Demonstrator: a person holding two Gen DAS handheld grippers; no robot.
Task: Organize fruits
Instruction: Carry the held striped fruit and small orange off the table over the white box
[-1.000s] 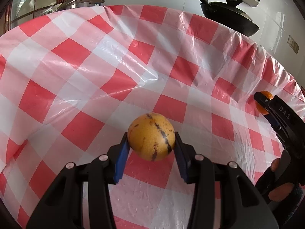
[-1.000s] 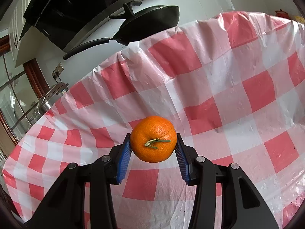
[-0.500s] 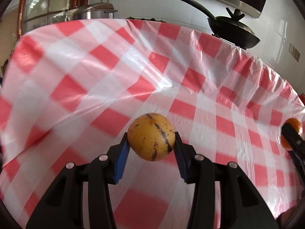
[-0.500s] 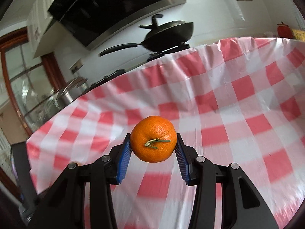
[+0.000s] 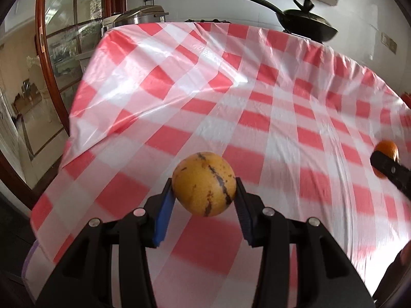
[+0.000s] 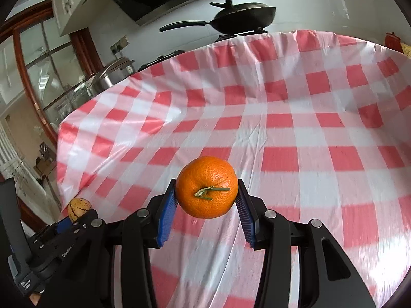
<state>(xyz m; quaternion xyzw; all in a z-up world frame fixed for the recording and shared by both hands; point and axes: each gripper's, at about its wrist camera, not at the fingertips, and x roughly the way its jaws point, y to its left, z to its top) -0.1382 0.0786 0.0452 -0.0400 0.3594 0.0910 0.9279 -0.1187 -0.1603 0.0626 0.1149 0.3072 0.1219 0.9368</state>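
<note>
My left gripper is shut on a yellow fruit with dark streaks, held above the red and white checked tablecloth. My right gripper is shut on an orange with a green stem, also lifted over the cloth. In the left wrist view the orange and a black finger of the right gripper show at the right edge. In the right wrist view the yellow fruit and the left gripper's body appear at the lower left.
A black lidded pan sits on the stove behind the table, with a steel cooker to its left. A wood-framed glass door stands at the left. The table's left edge drops off near the left gripper.
Both grippers have pulled back from the table with their fruit, so more of the cloth, its left edge and the room behind show. The right gripper has rolled toward level.
</note>
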